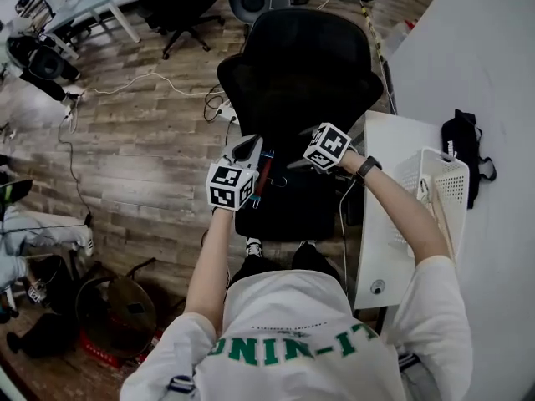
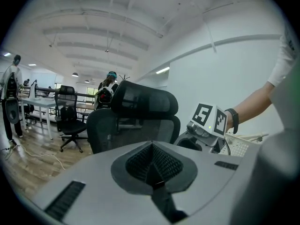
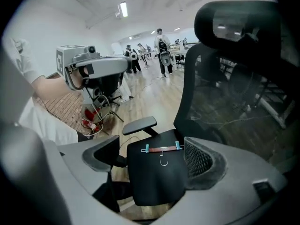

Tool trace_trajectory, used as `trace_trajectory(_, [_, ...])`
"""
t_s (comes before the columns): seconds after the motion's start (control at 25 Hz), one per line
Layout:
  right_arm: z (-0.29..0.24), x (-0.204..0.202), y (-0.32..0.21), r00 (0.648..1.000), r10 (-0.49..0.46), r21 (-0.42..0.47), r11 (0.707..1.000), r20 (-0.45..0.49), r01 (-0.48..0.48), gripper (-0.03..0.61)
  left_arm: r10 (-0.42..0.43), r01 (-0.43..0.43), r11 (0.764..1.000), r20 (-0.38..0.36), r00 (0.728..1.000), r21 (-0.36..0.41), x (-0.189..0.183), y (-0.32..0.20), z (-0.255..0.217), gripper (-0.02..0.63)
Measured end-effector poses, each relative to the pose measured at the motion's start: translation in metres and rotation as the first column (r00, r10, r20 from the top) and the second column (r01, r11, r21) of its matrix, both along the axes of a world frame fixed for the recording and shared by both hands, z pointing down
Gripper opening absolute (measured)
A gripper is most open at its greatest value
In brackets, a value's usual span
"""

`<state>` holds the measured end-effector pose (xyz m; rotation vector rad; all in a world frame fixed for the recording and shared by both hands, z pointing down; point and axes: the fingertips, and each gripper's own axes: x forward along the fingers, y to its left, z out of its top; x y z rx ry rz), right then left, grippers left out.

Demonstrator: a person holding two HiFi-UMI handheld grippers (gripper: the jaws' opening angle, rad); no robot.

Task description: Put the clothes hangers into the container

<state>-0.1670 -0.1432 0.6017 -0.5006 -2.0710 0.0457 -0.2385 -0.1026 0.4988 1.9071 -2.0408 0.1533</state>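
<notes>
- The black office chair [image 1: 294, 73] stands straight in front of the person. The clothes hanger [image 3: 161, 148] lies flat on its seat, and no tool touches it.
- The white bench [image 1: 378, 224] is off to the person's right and carries the container [image 1: 456, 182], a white perforated basket, well apart from the hanger.
- The right tool [image 3: 151, 158] hangs above the seat, tilted down, with its jaws spread wide and empty. Its own view frames the hanger between them, but lower down.
- The left tool [image 2: 152, 172] sits beside it, pads pressed together on nothing.
- The hanger looks light, thin and stiff: a reddish bar with a blue clip at each end and a small wire hook at the middle.
- I'd take it across the bar beside the hook, where it should balance. The clips look loose and the hook may be slippery, and the soft seat should give under the jaws.
- From overhead, the left tool covers much of the hanger.
- The person's right arm crosses the basket, so I can't tell what already lies inside it.
</notes>
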Motion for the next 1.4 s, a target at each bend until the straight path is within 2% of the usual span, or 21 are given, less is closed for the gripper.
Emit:
trace_trajectory(0.16, [0.062, -0.016, 0.020, 1.000, 0.003, -0.092, 0.996, -0.024, -0.006, 0.430, -0.007, 0.007, 1.000, -0.023, 1.000, -0.014, -0.023, 0.000, 0.034, 0.009])
trace_trajectory(0.32, [0.142, -0.024, 0.028, 0.991, 0.114, -0.196, 0.973, -0.071, -0.126, 0.408, 0.001, -0.002, 0.999, -0.034, 0.999, -0.032, -0.044, -0.009, 0.079, 0.009])
trace_trajectory(0.4, [0.186, -0.028, 0.028, 0.973, 0.200, -0.247, 0.943, -0.119, -0.224, 0.405, 0.004, -0.006, 0.999, -0.041, 0.999, -0.054, -0.054, -0.019, 0.108, 0.009])
trace_trajectory(0.52, [0.255, -0.037, 0.034, 0.924, 0.335, -0.316, 0.870, -0.184, -0.378, 0.400, 0.002, -0.005, 0.998, -0.048, 0.999, -0.065, -0.068, -0.027, 0.148, 0.009])
trace_trajectory(0.6, [0.294, -0.050, 0.032, 0.886, 0.422, -0.325, 0.824, -0.194, -0.464, 0.391, -0.004, 0.003, 0.999, -0.033, 0.999, -0.043, -0.080, -0.033, 0.170, 0.009])
trace_trajectory(0.76, [0.365, -0.064, 0.024, 0.798, 0.567, -0.305, 0.737, -0.206, -0.603, 0.385, -0.016, 0.015, 0.999, -0.006, 1.000, -0.029, -0.090, -0.044, 0.216, 0.009])
trace_trajectory(0.92, [0.427, -0.076, 0.013, 0.724, 0.660, -0.220, 0.690, -0.200, -0.690, 0.385, 0.015, -0.015, 1.000, 0.028, 0.999, -0.016, -0.098, -0.059, 0.250, 0.008])
trace_trajectory(1.08, [0.466, -0.099, 0.011, 0.640, 0.743, -0.209, 0.606, -0.194, -0.767, 0.373, 0.016, -0.016, 1.000, 0.048, 0.999, 0.001, -0.114, -0.063, 0.265, 0.008])
trace_trajectory(1.32, [0.508, -0.108, 0.002, 0.532, 0.823, -0.076, 0.528, -0.201, -0.846, 0.351, 0.016, -0.016, 1.000, 0.052, 0.999, 0.005, -0.126, -0.065, 0.281, 0.008])
trace_trajectory(1.36, [0.511, -0.105, -0.002, 0.521, 0.833, -0.044, 0.523, -0.188, -0.851, 0.328, 0.013, -0.013, 1.000, 0.048, 0.999, 0.005, -0.126, -0.065, 0.283, 0.008])
trace_trajectory(1.4, [0.512, -0.100, -0.008, 0.507, 0.844, -0.013, 0.513, -0.175, -0.858, 0.270, 0.008, -0.008, 1.000, 0.040, 0.999, 0.006, -0.125, -0.064, 0.284, 0.008])
